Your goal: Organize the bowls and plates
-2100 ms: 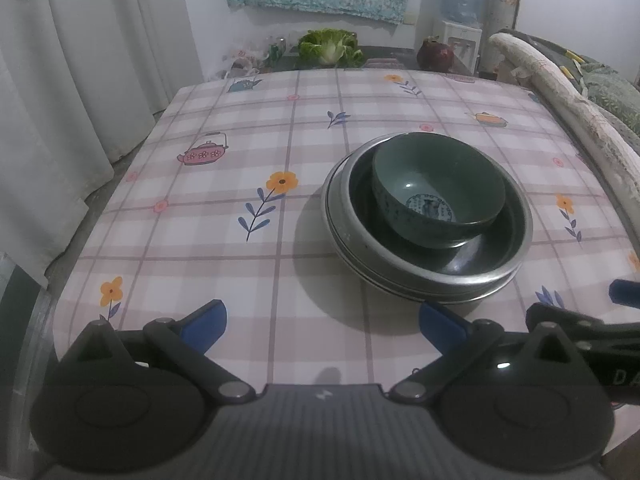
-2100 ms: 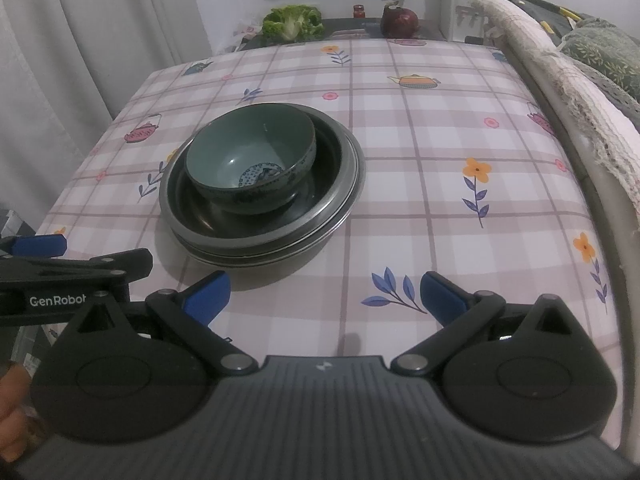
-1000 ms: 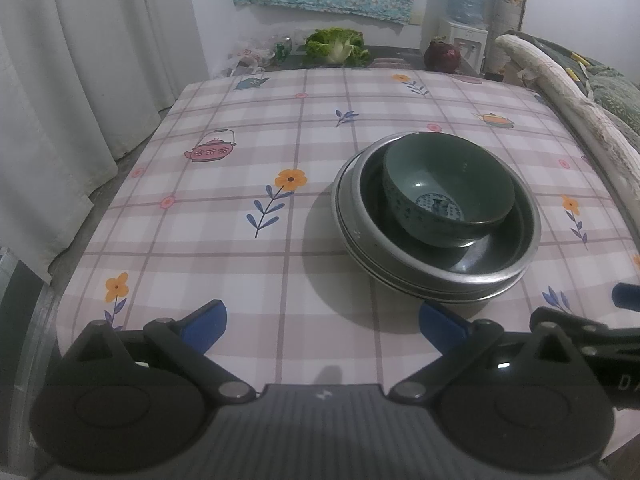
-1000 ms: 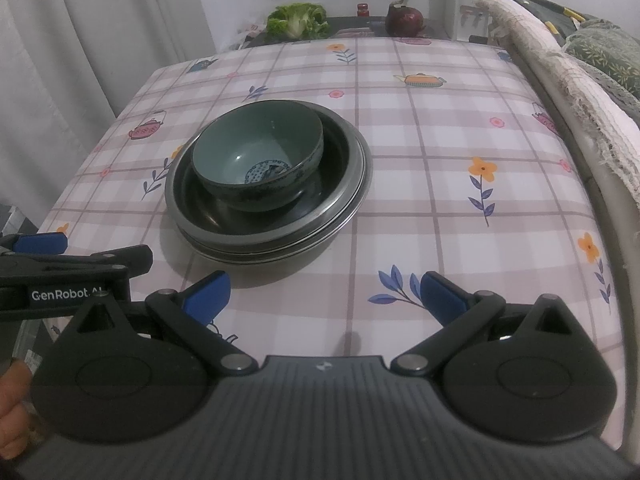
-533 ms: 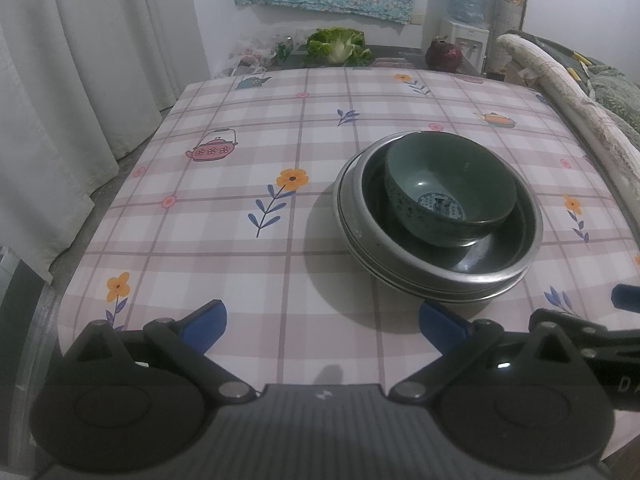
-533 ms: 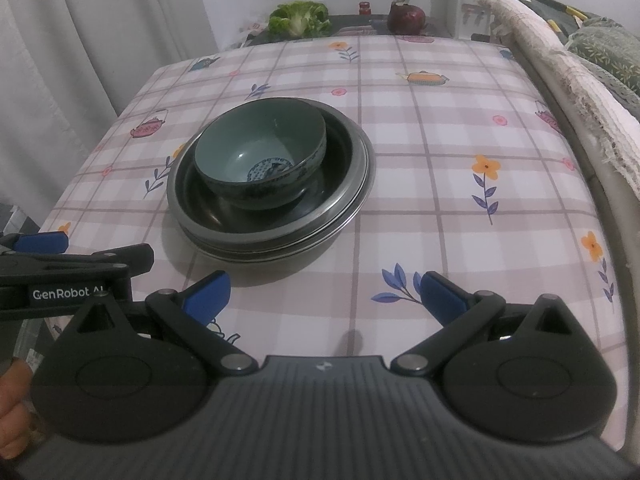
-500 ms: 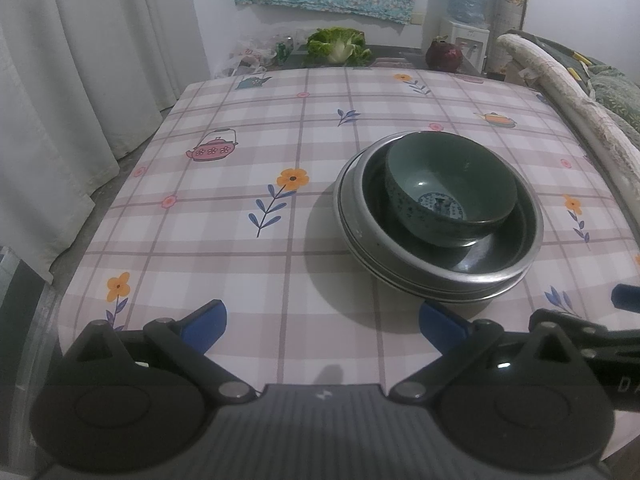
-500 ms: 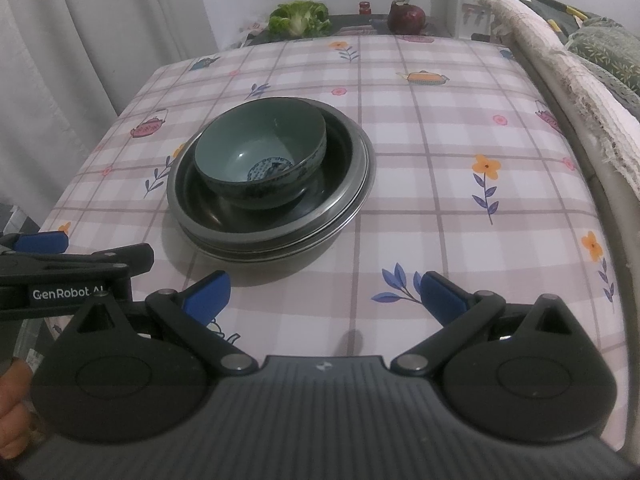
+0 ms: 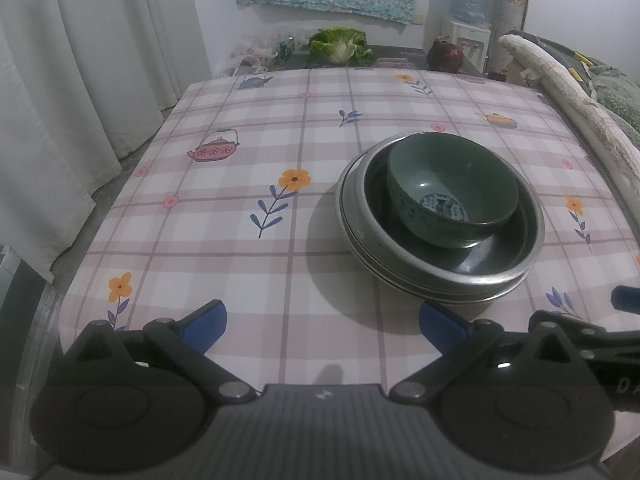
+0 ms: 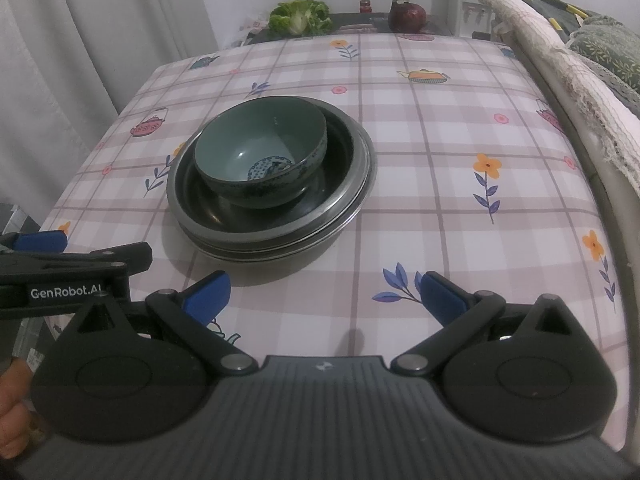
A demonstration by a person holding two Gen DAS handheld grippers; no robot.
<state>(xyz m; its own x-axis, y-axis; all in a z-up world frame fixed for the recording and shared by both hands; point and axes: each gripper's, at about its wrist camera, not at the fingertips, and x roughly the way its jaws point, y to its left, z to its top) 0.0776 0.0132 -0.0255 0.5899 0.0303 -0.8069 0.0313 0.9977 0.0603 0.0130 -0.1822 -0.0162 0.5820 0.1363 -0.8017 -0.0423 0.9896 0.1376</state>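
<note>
A green ceramic bowl (image 9: 452,190) (image 10: 262,156) sits inside a dark plate, which rests on stacked metal plates (image 9: 400,264) (image 10: 360,196) in the middle of the checked tablecloth. My left gripper (image 9: 322,322) hangs open over the near table edge, left of the stack, with nothing between its blue pads. My right gripper (image 10: 324,294) is open too, just in front of the stack, holding nothing. Each gripper's body shows at the side of the other's view.
The table (image 9: 240,184) carries a pink plaid cloth with flowers and teapots. White curtains (image 9: 80,80) hang on the left. A sofa edge with a lace cover (image 10: 560,64) runs along the right. A cabbage (image 9: 340,44) and a water dispenser stand beyond the far edge.
Both grippers have drawn back slightly from the stack and risen a little; the bowl and plates have not moved. Both stay open.
</note>
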